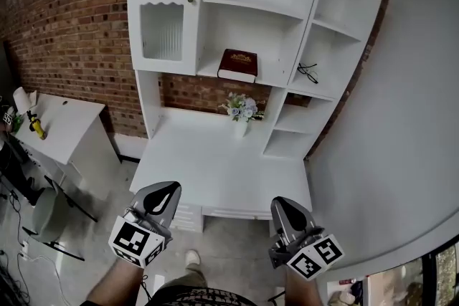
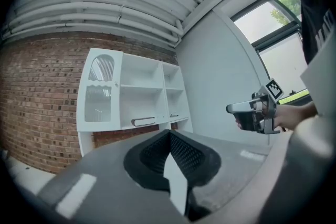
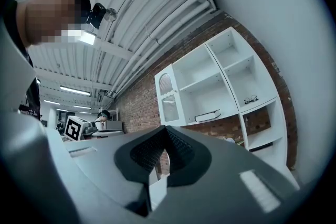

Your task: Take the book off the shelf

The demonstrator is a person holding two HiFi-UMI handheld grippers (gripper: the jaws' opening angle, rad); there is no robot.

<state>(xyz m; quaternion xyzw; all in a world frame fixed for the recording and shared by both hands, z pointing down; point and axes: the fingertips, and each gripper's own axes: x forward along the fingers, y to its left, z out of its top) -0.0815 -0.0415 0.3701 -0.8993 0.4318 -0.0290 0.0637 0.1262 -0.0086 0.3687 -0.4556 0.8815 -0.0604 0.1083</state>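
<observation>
1. The book (image 1: 237,64) lies flat on a board of the white shelf (image 1: 247,36), in the upper centre of the head view.
2. The left gripper (image 1: 163,195) is at the lower left, well apart from the book. Its jaws are pressed together and hold nothing.
3. The right gripper (image 1: 288,213) is at the lower right, also closed and empty.
4. A vase (image 1: 241,113) with flowers stands on the desk (image 1: 193,168), below the book.
</observation>
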